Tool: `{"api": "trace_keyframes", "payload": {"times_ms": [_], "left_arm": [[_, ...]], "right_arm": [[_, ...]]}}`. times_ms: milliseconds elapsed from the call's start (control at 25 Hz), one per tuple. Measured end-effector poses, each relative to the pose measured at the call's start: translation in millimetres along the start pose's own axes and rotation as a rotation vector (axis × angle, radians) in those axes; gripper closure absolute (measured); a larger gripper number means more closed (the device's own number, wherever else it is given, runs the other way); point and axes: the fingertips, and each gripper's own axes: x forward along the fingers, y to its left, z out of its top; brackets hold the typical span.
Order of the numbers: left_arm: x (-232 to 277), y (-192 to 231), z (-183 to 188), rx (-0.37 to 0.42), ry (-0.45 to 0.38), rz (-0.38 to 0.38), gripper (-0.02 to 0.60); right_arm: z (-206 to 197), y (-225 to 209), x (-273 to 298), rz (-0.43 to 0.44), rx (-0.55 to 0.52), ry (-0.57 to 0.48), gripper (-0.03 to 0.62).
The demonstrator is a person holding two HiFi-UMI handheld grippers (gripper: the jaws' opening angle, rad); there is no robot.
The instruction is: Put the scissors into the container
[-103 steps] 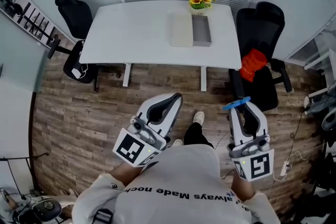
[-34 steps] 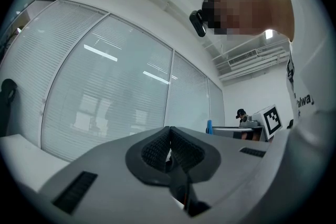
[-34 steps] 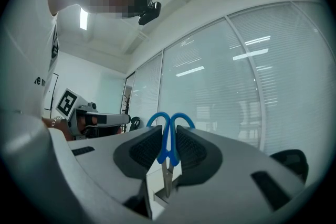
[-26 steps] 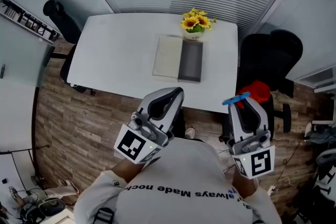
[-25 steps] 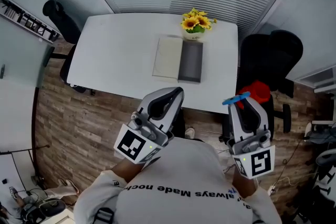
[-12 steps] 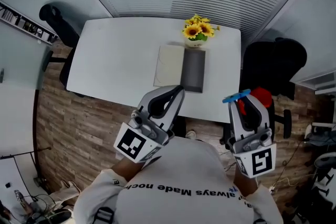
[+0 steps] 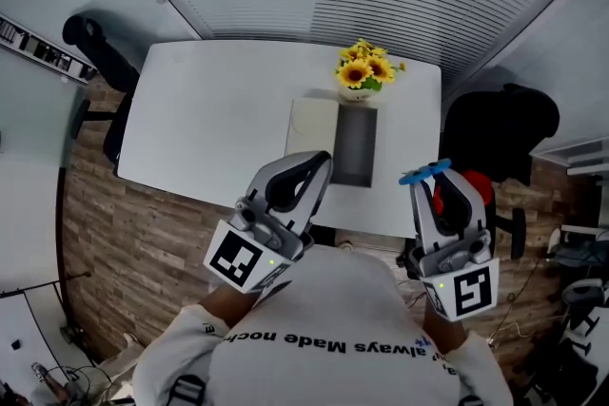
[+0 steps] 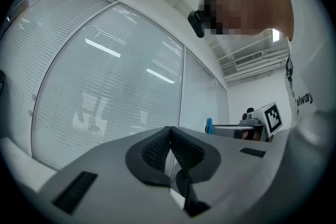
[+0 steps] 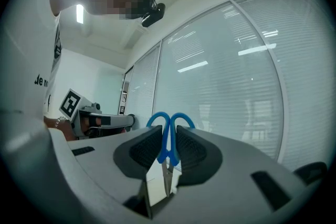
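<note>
The right gripper (image 9: 167, 148), its jaws closed on the scissors (image 7: 425, 172), has the container (image 7: 354, 145) ahead-left, lying lengthwise toward the table's (image 7: 209, 128) far edge; the left gripper (image 8: 169, 145) is closed on nothing.

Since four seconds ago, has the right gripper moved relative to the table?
Yes, forward. The right gripper, shut on the scissors, was over the floor short of the table; now it overlaps the table's near edge.

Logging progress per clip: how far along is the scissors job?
Done: scissors clamped in the right gripper. In hand: held at the table's near edge; left gripper shut, empty. Left: reach the container and drop them in.
</note>
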Motion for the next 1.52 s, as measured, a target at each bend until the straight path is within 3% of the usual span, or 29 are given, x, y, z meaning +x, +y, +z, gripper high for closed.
{"api": "trace_keyframes", "payload": {"times_ms": [880,1520], "left_arm": [[45,103,-5,-0.028,-0.001,-0.026,0.561],[48,120,-21,-0.064,0.041,-0.061,0.561]], "right_arm": [[-6,-24,101,-0.035,-0.002,0.045,0.500],[-18,-23,118,-0.066,0.008,0.078,0.502]]}}
